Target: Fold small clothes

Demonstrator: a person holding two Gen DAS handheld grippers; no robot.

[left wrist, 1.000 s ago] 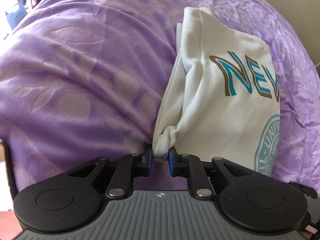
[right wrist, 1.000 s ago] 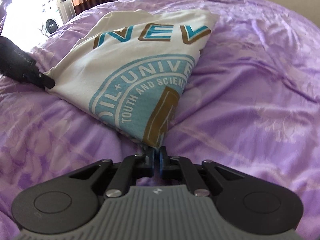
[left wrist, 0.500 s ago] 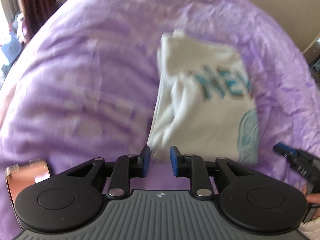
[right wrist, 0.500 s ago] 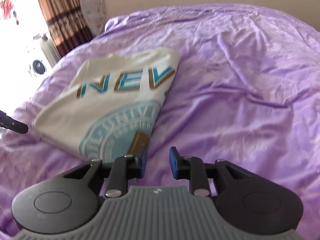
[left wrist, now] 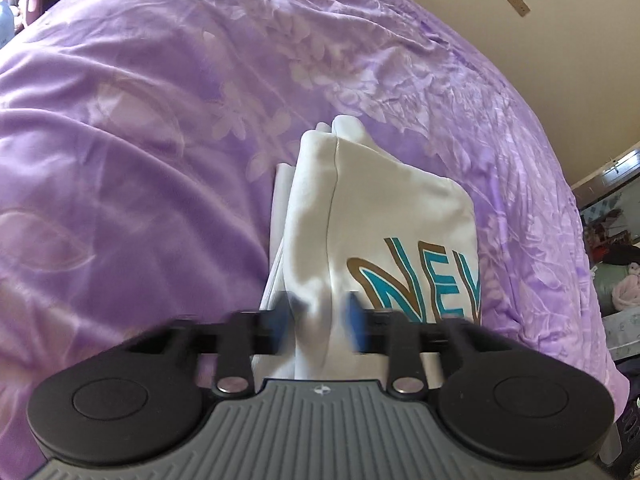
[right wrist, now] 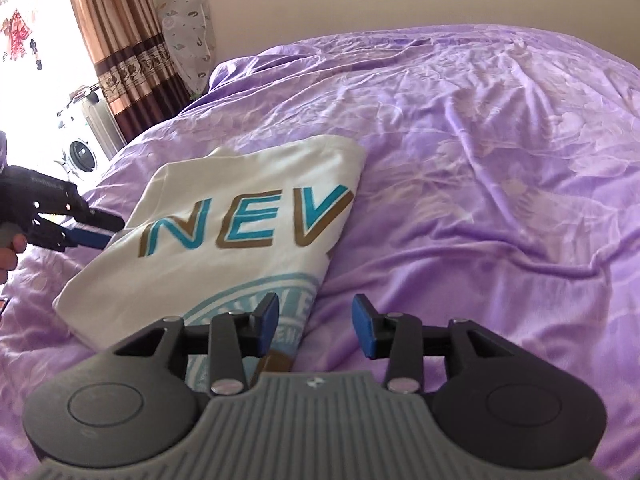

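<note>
Fabric fills the left wrist view: a folded white T-shirt lies on a purple bedspread, its folded side edge running straight out ahead of the left gripper. The blue finger pads are blurred and the jaws are closing, with a bunched fold of the shirt standing between them; whether the pads already press on the cloth I cannot tell. To the right of the fingers, teal and brown letters (N, E, part of a V) show on the shirt's top face.

From the right wrist view, the right gripper hangs over the bed with its jaws opening and nothing between the pads. The shirt's near right corner lies under and behind the left finger, while bare purple cover lies ahead of the right one. Beyond the fingers and to their left, the shirt lies flat, letters above a round teal crest. At the far left, the other gripper reaches the shirt's edge, with a hand behind it. A brown curtain hangs beyond the bed.
</note>
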